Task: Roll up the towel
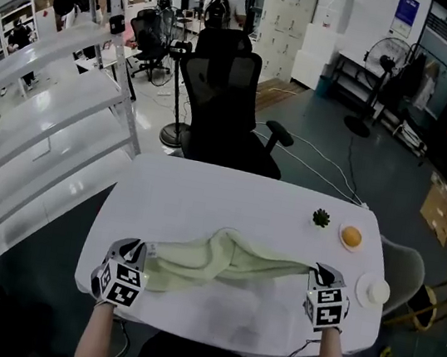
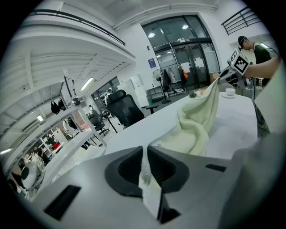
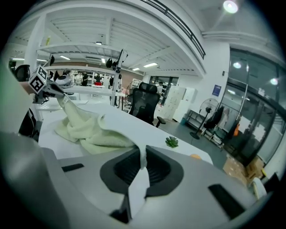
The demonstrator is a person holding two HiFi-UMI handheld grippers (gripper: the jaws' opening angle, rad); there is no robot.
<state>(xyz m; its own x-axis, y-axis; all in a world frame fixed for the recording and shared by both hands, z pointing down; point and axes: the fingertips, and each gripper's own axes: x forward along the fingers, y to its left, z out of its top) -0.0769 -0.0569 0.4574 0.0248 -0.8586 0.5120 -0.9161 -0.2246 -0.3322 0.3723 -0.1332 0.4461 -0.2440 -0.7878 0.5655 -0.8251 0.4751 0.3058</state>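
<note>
The left gripper [image 1: 143, 247] and right gripper [image 1: 319, 271] were each pinched tight on one end of the pale green towel [image 1: 219, 262]. It sagged in loose folds between them over the white table [image 1: 204, 196].

Bare table [image 1: 195, 198] surface behind the towel [image 1: 218, 263] and in front of it, small plant [image 1: 321, 218], orange [image 1: 351, 236] and white cup [image 1: 374, 291] standing past the towel's right end, office chair [image 1: 226, 111] beyond the towel's far side.
</note>
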